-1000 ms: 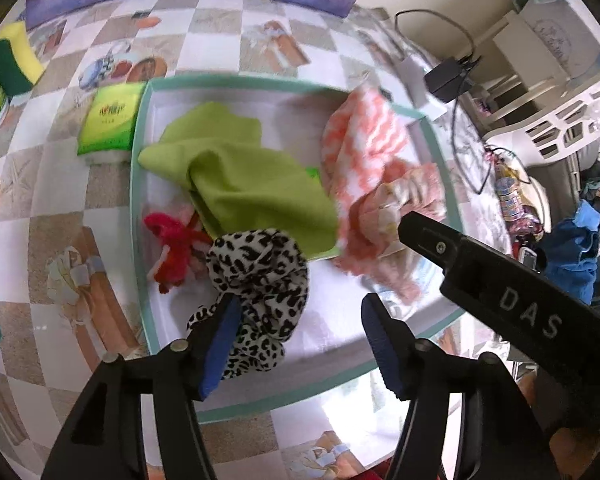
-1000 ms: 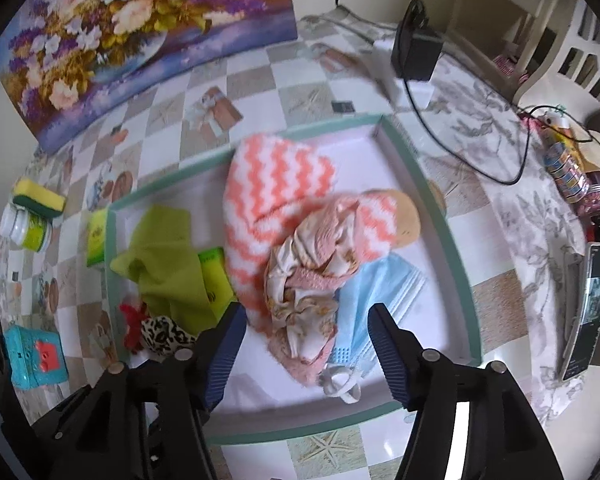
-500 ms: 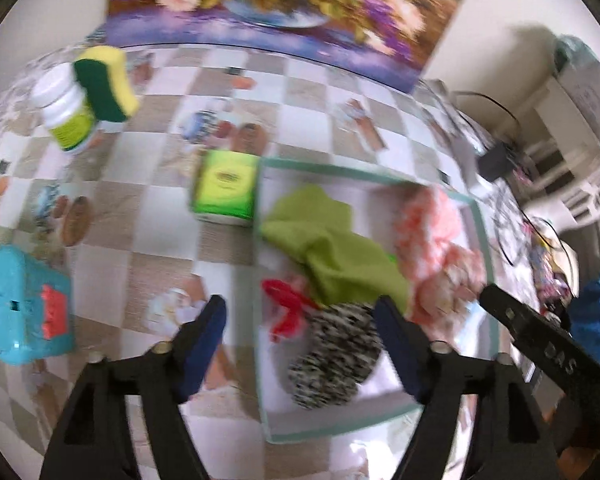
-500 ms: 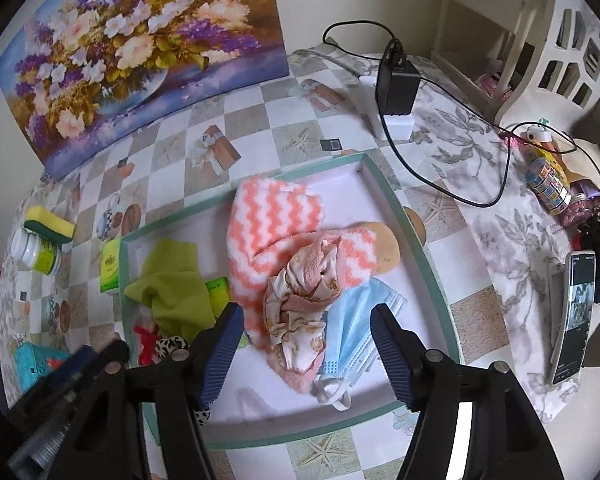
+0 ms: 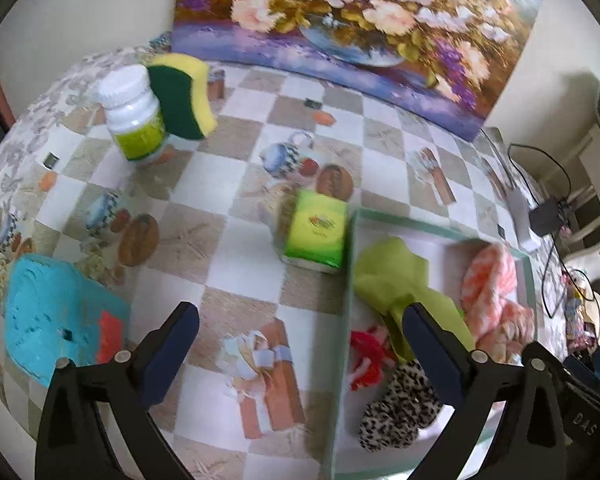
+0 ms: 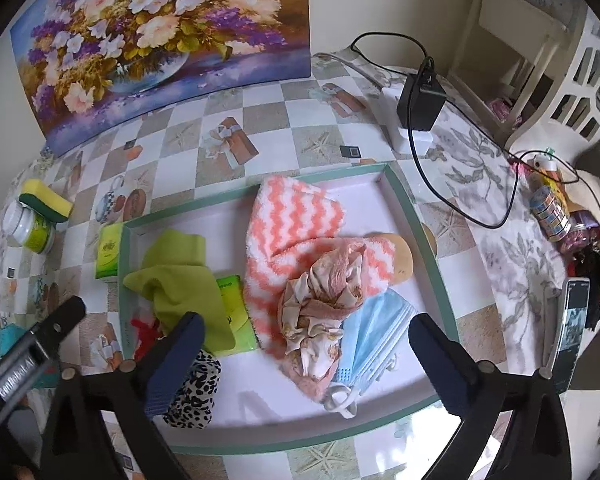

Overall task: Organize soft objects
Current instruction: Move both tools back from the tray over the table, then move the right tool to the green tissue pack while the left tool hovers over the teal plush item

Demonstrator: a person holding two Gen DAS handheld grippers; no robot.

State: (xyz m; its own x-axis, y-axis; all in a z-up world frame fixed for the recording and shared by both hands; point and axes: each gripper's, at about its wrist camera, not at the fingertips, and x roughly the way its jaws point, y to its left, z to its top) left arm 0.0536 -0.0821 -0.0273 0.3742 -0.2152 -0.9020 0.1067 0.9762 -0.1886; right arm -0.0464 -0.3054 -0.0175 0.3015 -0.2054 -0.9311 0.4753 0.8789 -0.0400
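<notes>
At the bottom of the left wrist view, the left gripper (image 5: 300, 344) has its jaws spread wide and opening further, with nothing between them; under the gap lies bare checkered desk (image 5: 236, 264) and the green left wall of the tray (image 5: 346, 304). The right gripper (image 6: 306, 350) at the bottom of the right wrist view is likewise wide and opening, its jaws empty, hovering over the tray's (image 6: 440, 264) near half.

Nearest in the right wrist view, lower left of the tray, lies the leopard scrunchie (image 6: 196, 392), with a red item (image 6: 146, 332) just behind it, too hidden to identify. Toward the lower centre, a blue face mask (image 6: 370, 340) lies partly under a crumpled floral cloth (image 6: 320, 312). That cloth rests on the orange zigzag fleece (image 6: 292, 224), which spreads up the middle of the tray. Left of it the lime green cloth (image 6: 176, 276) covers part of a green packet (image 6: 236, 320).

In the left wrist view, outside the tray and just beside its upper left corner, sits a green tissue pack (image 5: 314, 230). At left centre lies a turquoise box (image 5: 56, 312). Farther back, upper left, a white bottle (image 5: 134, 120) stands touching a yellow-and-green sponge (image 5: 184, 96). A flower painting (image 5: 356, 20) closes the back.
</notes>
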